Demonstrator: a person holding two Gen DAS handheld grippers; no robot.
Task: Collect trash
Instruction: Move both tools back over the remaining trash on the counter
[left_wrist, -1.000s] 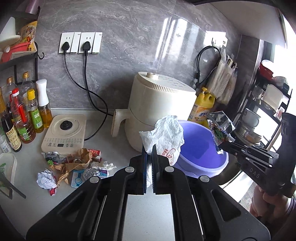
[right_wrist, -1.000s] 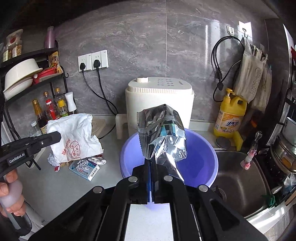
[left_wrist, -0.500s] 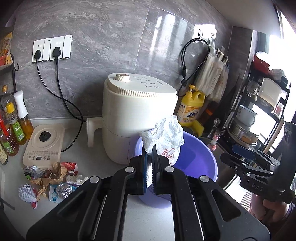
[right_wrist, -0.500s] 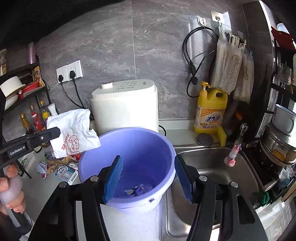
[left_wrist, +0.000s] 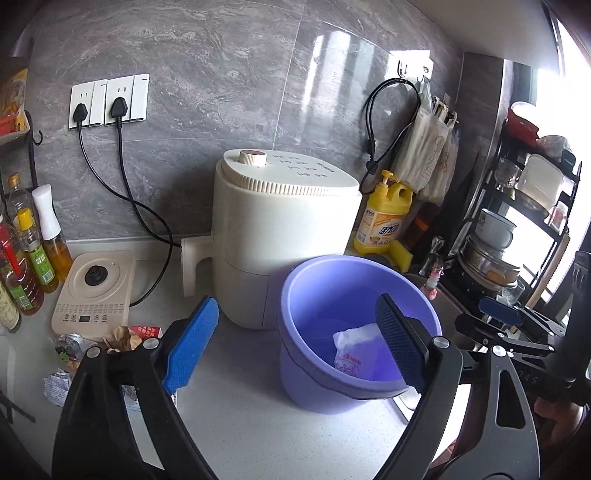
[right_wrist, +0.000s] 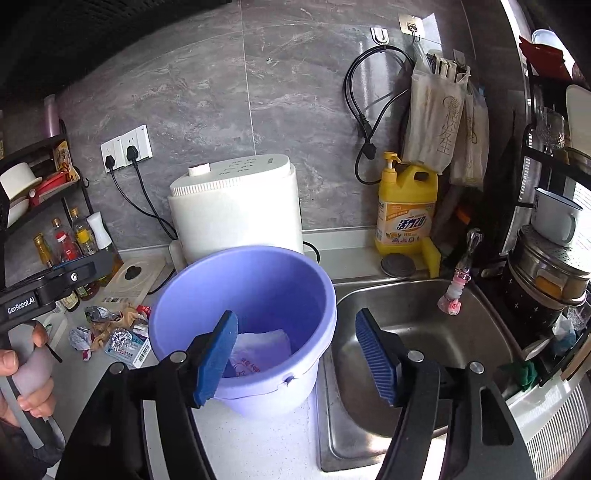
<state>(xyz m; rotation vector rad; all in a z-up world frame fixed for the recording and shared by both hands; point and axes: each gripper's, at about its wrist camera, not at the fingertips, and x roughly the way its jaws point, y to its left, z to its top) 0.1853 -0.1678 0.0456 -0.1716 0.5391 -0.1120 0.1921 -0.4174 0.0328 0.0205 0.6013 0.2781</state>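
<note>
A purple bucket (left_wrist: 295, 295) stands on the counter in front of the air fryer; it also shows in the right wrist view (right_wrist: 243, 266). A crumpled white plastic bag (left_wrist: 356, 350) lies inside it, also seen in the right wrist view (right_wrist: 258, 352). My left gripper (left_wrist: 295, 343) is open and empty just above the bucket's near side. My right gripper (right_wrist: 297, 356) is open and empty over the bucket's right rim. A pile of trash (left_wrist: 99, 343) lies on the counter at the left, also seen in the right wrist view (right_wrist: 114, 332).
A white air fryer (left_wrist: 280, 236) stands behind the bucket. An induction plate (left_wrist: 94, 291) and oil bottles (left_wrist: 33, 251) are at the left. A steel sink (right_wrist: 417, 332) lies right of the bucket, with a yellow detergent bottle (right_wrist: 406, 210) behind it.
My left gripper opened and let the white plastic bag fall into the bucket. My right gripper opened a moment before; its foil packet is gone from the jaws.
</note>
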